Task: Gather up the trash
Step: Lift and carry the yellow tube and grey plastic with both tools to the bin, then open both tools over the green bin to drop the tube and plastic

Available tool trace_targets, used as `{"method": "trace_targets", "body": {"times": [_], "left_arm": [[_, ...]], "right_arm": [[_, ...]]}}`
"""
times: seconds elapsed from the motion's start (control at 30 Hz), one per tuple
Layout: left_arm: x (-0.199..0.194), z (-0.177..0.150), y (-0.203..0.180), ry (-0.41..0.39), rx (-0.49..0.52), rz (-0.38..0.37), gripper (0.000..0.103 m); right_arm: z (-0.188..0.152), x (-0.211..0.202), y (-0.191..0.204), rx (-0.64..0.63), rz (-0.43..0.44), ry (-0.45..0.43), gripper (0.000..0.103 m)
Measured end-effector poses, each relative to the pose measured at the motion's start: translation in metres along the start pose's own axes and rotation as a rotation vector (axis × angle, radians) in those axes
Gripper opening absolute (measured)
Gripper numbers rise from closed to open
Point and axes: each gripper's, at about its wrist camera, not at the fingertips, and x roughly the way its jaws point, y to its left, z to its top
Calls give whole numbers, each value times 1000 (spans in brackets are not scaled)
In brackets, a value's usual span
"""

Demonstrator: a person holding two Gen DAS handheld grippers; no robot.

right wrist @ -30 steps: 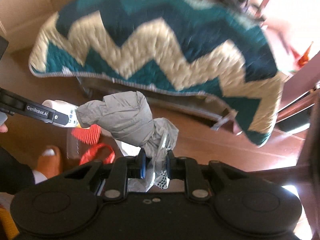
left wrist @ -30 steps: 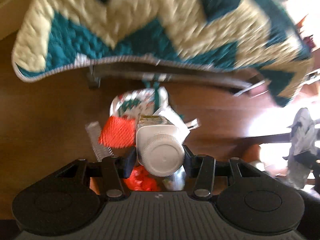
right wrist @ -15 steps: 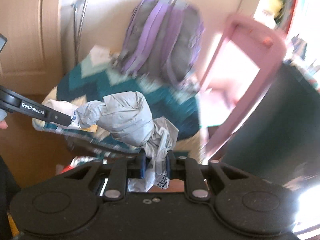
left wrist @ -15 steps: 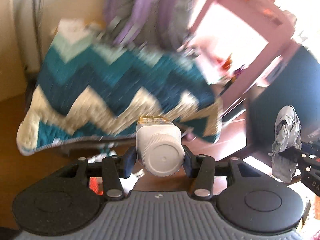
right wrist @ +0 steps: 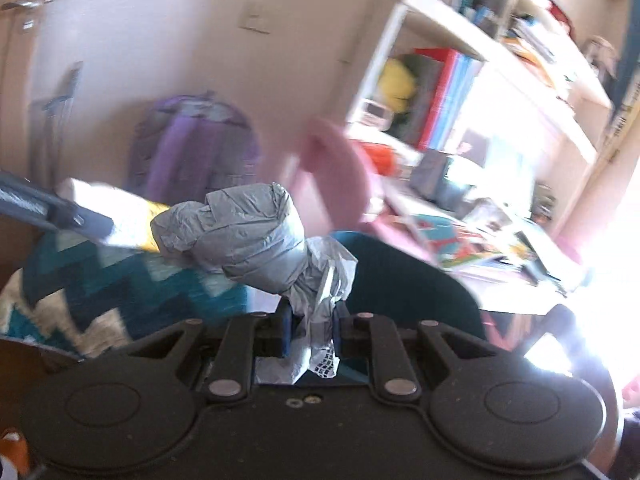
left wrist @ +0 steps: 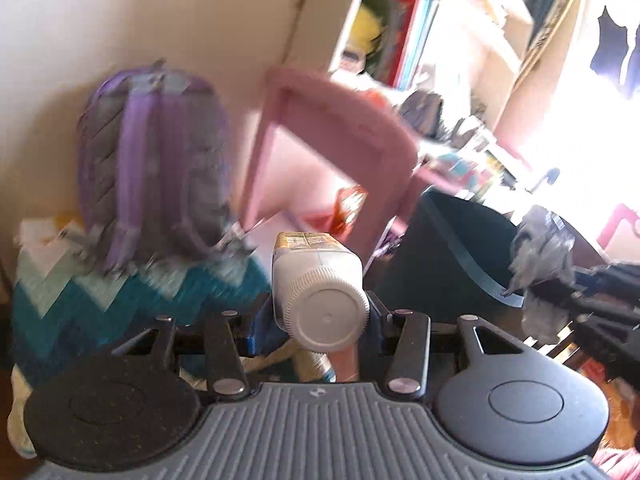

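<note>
Left gripper [left wrist: 320, 312], jaws clamped on a white screw-cap bottle [left wrist: 318, 280]: rigid, light, smooth-sided, best held across its body. Right gripper [right wrist: 310, 332], nearly closed, pinches a crumpled grey bag [right wrist: 248, 236]: soft, compressible. Both are carried near the dark bin [left wrist: 452, 256].

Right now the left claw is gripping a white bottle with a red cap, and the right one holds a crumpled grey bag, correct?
Not quite: the bottle in the left claw has a white cap, as the left wrist view shows. The right claw does hold a crumpled grey bag.
</note>
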Motion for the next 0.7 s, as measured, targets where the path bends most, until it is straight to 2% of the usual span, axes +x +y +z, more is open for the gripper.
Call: {"method": "trace_targets", "body": {"times": [0.2,0.4,0.53,0.7], "left_arm": [[0,43,-68,-53,91,-70,47],[22,61,-133,-49,180,-133,47],[51,60,-167,-1,211,-159,47],[98,49,-189,88,241,-134,47]], "right_arm": [[-3,27,-50,-17,-138,78,16],[-14,56,-80,-59,-230,166,17],[-21,70,-84,-131,-233,211,17],[-27,90,-85,-197,-229,262,19]]}}
